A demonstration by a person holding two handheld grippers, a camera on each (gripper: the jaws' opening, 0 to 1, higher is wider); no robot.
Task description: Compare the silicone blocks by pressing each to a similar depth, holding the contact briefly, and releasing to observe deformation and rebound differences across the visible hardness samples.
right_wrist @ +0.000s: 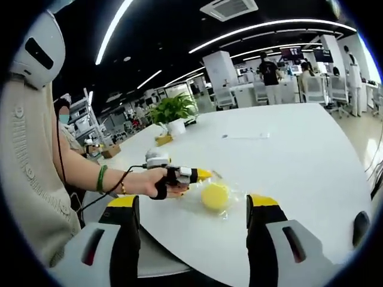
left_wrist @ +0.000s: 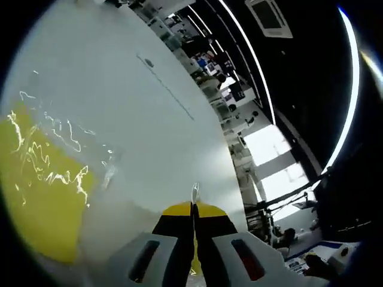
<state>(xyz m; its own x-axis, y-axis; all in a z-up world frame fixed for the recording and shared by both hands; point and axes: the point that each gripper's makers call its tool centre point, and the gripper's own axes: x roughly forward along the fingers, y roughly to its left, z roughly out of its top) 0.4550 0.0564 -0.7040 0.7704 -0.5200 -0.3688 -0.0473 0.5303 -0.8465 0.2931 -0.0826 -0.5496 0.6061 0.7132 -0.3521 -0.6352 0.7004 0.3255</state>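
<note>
Left gripper view: left gripper (left_wrist: pixel 192 206) with jaws pressed together, yellow tips meeting, nothing between them. Just ahead of the tips, a bare stretch of white table (left_wrist: pixel 143 119). Off to the left, a yellow silicone block (left_wrist: pixel 42 191) inside a crinkled clear bag (left_wrist: pixel 90 161), glare running across the plastic. Tips near the bag's edge but apart from the block itself; whether touching the plastic, hard to tell.

Right gripper view: right gripper (right_wrist: pixel 194 209) held wide open, empty, hanging back from the table edge. Between its two jaws, further off, the same yellow block (right_wrist: pixel 215 196), round from here, lying flat in its bag on the table. Beside it on the left, a hand (right_wrist: pixel 164 185) wearing a black strap, holding the left gripper with its yellow tip aimed at the block, close alongside. A potted plant (right_wrist: pixel 173 113) further back on the table.

Judged step: approach for a press, contact not yet made. One sample visible; others not seen. Next move probably calls for steering the closed tips over the block's middle, then a straight, gentle push through the plastic, watching for the bag sliding on the smooth tabletop.
</note>
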